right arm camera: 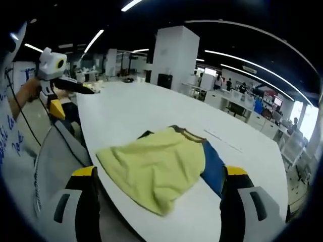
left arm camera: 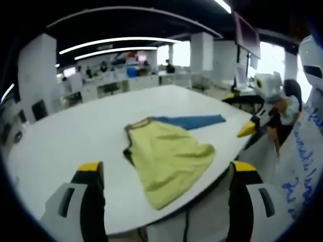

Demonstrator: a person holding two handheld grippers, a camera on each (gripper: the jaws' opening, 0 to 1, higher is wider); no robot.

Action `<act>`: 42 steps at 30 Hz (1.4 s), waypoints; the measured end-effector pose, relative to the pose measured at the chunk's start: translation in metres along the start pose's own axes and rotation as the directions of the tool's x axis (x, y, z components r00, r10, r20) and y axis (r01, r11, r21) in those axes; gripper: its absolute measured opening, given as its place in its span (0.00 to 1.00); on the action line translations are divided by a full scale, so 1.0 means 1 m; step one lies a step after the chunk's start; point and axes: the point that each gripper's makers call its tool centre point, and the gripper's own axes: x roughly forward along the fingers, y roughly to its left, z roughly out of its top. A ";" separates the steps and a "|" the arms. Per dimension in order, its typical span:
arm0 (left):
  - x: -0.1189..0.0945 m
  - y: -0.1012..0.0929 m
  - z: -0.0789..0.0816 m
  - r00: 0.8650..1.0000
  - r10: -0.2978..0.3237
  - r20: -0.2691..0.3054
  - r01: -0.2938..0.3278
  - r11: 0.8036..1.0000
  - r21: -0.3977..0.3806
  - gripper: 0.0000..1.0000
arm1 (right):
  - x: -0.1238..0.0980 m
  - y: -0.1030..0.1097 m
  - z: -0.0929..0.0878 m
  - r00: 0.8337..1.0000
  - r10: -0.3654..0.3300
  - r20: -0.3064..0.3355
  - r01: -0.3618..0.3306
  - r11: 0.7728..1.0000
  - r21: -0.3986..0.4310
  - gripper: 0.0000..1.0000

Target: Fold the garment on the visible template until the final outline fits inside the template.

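A yellow garment (left arm camera: pixel 169 159) is seen lying crumpled on the white worktop (left arm camera: pixel 91 131), partly covering a blue template (left arm camera: pixel 194 121) and reaching close to the near edge. In the left gripper view, the template is shown as a strip extending from beyond the garment toward the right, and the left gripper (left arm camera: pixel 166 174) is held released above the worktop edge, nothing being gripped between its yellow-tipped jaws. The right gripper (left arm camera: pixel 250 128) is glimpsed at the right of that view, beside a person's hand (left arm camera: pixel 282 108). In the right gripper view, the garment (right arm camera: pixel 156 166) is seen with the template (right arm camera: pixel 214 169) exposed along its right side; the right gripper (right arm camera: pixel 159 179) is likewise spread wide and empty, and the left gripper (right arm camera: pixel 75 85) is seen at the far left.
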 end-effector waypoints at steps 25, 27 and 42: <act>0.001 0.028 -0.011 0.997 -0.070 -0.032 0.070 0.998 -0.010 0.83 | 0.054 0.069 0.020 0.974 0.226 0.003 -0.226 0.974 -0.024 0.63; 0.000 0.030 -0.012 0.996 -0.084 -0.033 0.084 0.996 -0.018 0.78 | 0.062 0.079 0.020 0.966 0.256 -0.010 -0.257 0.966 -0.026 0.57; -0.003 0.039 -0.031 0.989 -0.137 -0.052 0.135 0.990 -0.040 0.64 | 0.103 0.144 0.006 0.880 0.464 -0.105 -0.470 0.881 -0.047 0.31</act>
